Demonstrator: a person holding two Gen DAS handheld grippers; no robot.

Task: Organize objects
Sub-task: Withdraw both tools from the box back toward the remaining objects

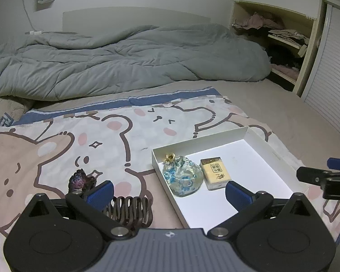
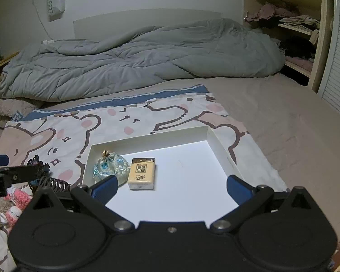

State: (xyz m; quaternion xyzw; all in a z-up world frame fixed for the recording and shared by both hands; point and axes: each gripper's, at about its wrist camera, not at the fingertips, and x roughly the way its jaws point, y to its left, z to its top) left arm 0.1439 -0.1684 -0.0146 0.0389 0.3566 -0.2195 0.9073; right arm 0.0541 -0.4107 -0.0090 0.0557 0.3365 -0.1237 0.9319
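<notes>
We hold both the left gripper (image 1: 168, 191) and right gripper (image 2: 172, 187) wide and empty, the yellow box (image 2: 141, 174) at eleven o'clock of the right one.

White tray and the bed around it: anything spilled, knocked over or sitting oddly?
Nothing spilled or damaged. The white tray holds a floral pouch and a tissue pack, lying side by side. A dark spiral hair clip and a small dark crocheted item lie outside on the cartoon sheet.

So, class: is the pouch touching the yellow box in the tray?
Cannot tell. In the left wrist view the pouch and box sit side by side with edges meeting; in the right wrist view a gripper finger hides the spot.
</notes>
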